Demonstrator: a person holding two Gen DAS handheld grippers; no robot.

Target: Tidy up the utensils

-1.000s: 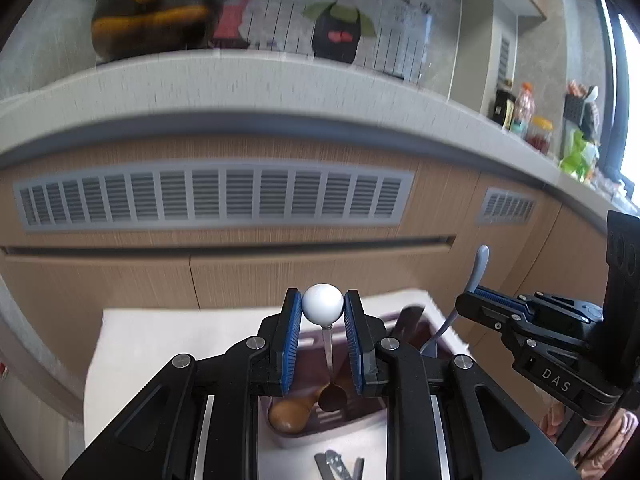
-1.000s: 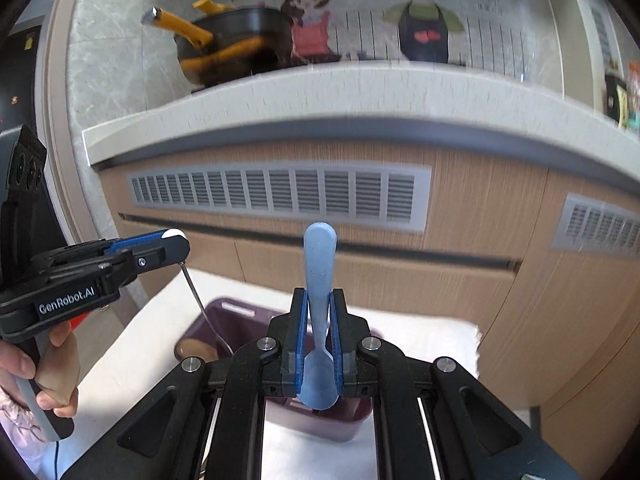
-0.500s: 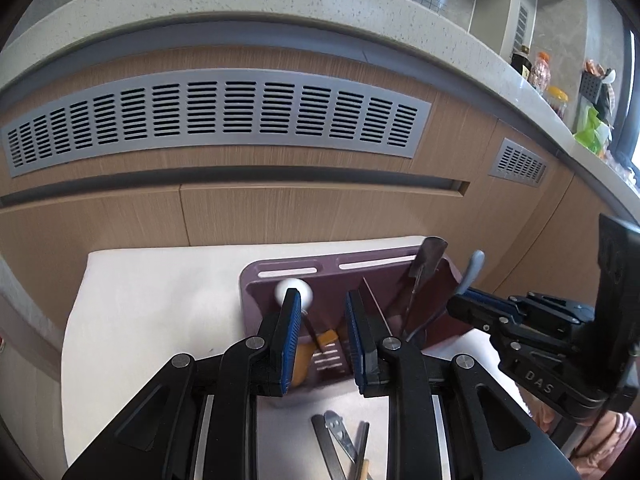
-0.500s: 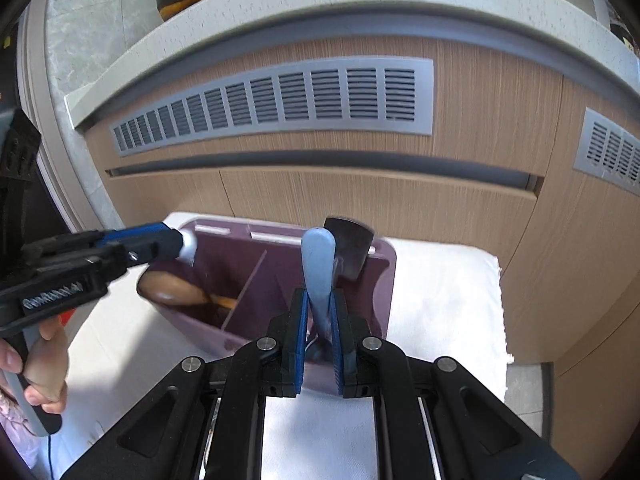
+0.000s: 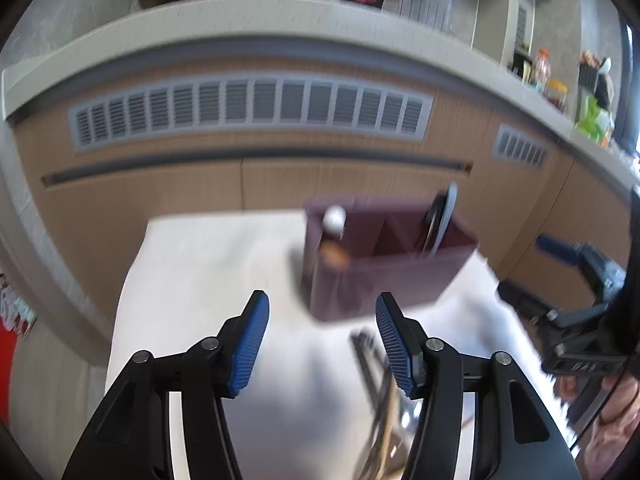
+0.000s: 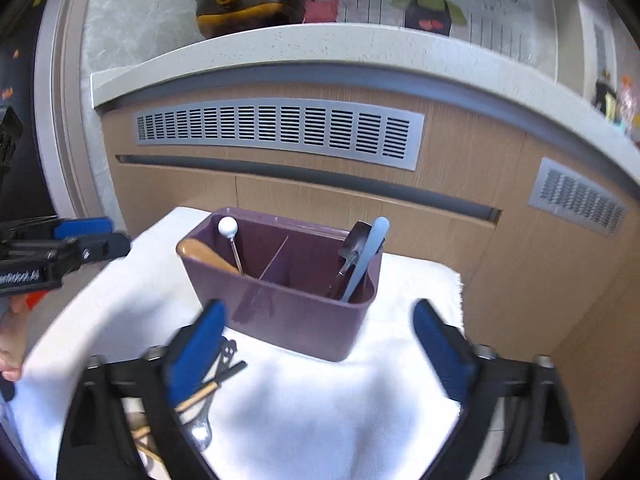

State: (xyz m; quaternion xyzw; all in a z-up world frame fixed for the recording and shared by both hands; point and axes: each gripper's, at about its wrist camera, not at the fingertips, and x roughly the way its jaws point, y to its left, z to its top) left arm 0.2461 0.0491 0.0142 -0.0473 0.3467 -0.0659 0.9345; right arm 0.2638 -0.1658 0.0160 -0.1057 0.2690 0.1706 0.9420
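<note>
Four utensils stood in the purple holder [image 6: 280, 296] on the white tabletop [image 6: 328, 400]. More utensils [image 6: 208, 392] lay in front, waiting. The left gripper [image 5: 320, 344] and right gripper [image 6: 316, 356] were both wide open, empty.

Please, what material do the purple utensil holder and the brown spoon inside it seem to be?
The purple utensil holder looks like moulded plastic: smooth, slightly glossy walls with rounded corners. The brown spoon in its left compartment seems to be wood, warm tan with a soft sheen, though grain is not visible.

One purple caddy [image 6: 280, 304] holding four utensils; two grippers; few loose utensils [image 6: 208, 392], count unclear.
</note>
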